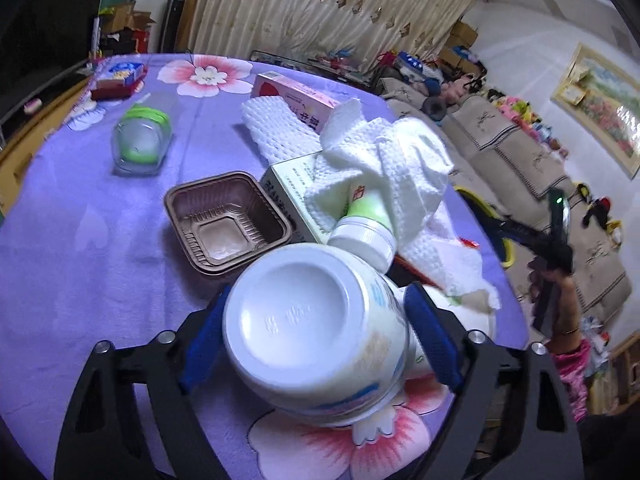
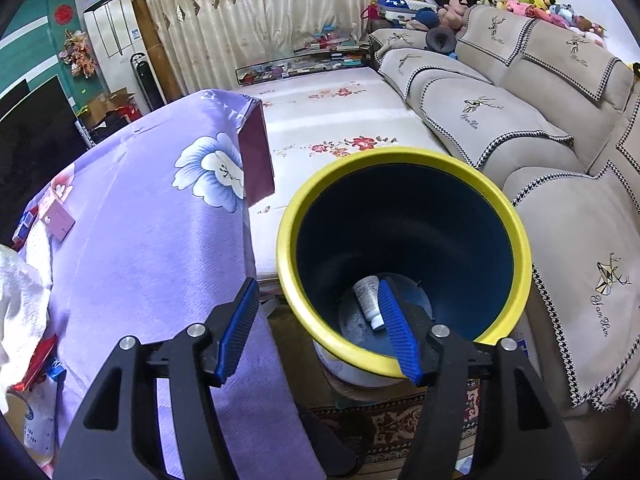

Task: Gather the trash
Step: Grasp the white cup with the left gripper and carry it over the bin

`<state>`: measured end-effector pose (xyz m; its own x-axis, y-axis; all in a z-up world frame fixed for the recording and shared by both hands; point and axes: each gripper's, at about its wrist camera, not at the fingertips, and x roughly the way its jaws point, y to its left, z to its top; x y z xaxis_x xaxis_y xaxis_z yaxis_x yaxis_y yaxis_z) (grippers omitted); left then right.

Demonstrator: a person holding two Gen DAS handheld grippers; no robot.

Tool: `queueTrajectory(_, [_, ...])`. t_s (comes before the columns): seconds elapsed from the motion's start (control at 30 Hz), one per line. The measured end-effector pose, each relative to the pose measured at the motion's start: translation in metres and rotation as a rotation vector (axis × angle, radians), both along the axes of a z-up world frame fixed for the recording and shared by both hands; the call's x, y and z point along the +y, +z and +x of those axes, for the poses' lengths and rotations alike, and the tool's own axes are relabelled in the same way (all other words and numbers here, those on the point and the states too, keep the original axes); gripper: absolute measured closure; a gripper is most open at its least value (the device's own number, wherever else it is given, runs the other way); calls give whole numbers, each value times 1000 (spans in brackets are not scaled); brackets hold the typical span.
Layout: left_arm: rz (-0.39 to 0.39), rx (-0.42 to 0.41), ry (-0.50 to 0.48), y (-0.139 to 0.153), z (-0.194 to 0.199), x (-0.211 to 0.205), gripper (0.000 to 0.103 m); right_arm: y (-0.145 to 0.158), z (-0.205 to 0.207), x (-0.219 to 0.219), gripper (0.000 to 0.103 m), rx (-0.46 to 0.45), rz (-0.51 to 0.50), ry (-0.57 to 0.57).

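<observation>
The left gripper point(image 1: 316, 344) has its blue pads on either side of a large white jar point(image 1: 320, 332) near the surface's point(image 1: 80, 240) near edge; they seem to touch it, though blur hides the contact. The right gripper point(image 2: 320, 328) hangs half open and empty over a yellow-rimmed bin point(image 2: 404, 264) beside the surface, a small white bottle point(image 2: 370, 300) on its bottom.

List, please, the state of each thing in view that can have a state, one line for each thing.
Large white bottle: lying on its side between the left gripper's fingers.
Small white bottle: lying tilted, partly under the paper towel.
Brown tray: upright, empty.
Clear jar: on its side.
Bin: upright, one small bottle inside.
Right gripper: open, holding nothing.
</observation>
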<state>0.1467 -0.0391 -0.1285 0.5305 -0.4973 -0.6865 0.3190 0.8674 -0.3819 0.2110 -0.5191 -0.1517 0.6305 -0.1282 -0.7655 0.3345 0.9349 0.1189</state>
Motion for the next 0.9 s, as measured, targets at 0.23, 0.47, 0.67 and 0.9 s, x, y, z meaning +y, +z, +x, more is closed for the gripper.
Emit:
queueTrajectory(0.23, [95, -96, 28, 23, -9, -6, 20, 8, -5, 2, 45, -19, 4, 16])
queueTrajectory(0.47, [176, -216, 19, 73, -13, -25, 20, 26, -21, 3, 45, -78, -18, 7])
queueTrajectory(0.67, [146, -288, -101, 109, -1, -82, 20, 46, -52, -9, 45, -131, -83, -50])
queueTrajectory(0.9, [133, -294, -291, 128, 23, -188, 20, 62, -94, -49, 43, -177, -147, -170])
